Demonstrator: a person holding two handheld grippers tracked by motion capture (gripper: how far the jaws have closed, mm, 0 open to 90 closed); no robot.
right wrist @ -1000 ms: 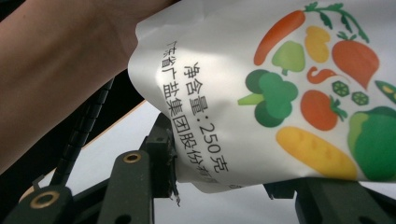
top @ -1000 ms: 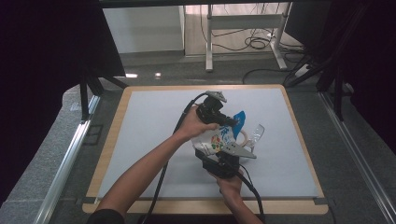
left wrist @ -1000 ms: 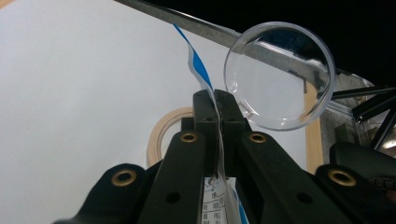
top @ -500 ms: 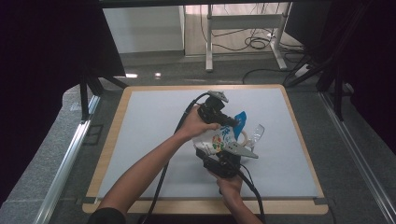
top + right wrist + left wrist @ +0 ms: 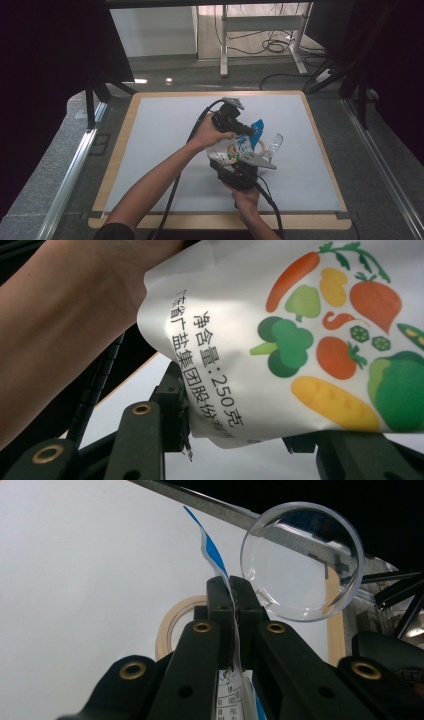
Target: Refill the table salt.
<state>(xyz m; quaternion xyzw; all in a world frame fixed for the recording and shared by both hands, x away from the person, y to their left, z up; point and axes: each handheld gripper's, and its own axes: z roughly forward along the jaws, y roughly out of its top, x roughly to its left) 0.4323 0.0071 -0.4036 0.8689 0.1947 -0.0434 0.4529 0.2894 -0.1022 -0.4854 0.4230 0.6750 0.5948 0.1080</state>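
High view, bottom centre: right gripper (image 5: pixel 231 169) comes up from the lower edge, jaws part-way apart and clamped on the lower end of a white food pouch (image 5: pixel 229 149) printed with vegetables. Right gripper view confirms it, pouch bottom edge (image 5: pixel 280 365) sits between the two black jaws, a forearm in the upper left of that frame. Just above in the high view, left gripper (image 5: pixel 248 131) is fully closed on the pouch's blue top strip (image 5: pixel 257 125); left gripper view shows the thin blue-and-white edge (image 5: pixel 212 555) pinched flat between the jaw tips.

Change over the last second: essentially none. Pouch, both hands and both grips sit where they were in the earlier high frames. Reads as a held two-point grip, pouch lifted off the mat between the grippers, probably paused before pulling or tearing the top; that step looks not yet done.

Beside the pouch, right of centre: a roll of tape (image 5: pixel 261 145) flat on the mat, and a clear plastic cup (image 5: pixel 273 144) just beside it, its round base (image 5: pixel 302 562) in the upper right of the left gripper view.

Surface: white mat on a wood-rimmed table (image 5: pixel 320 145). Beyond, grey floor, desk legs and loose cables at top.
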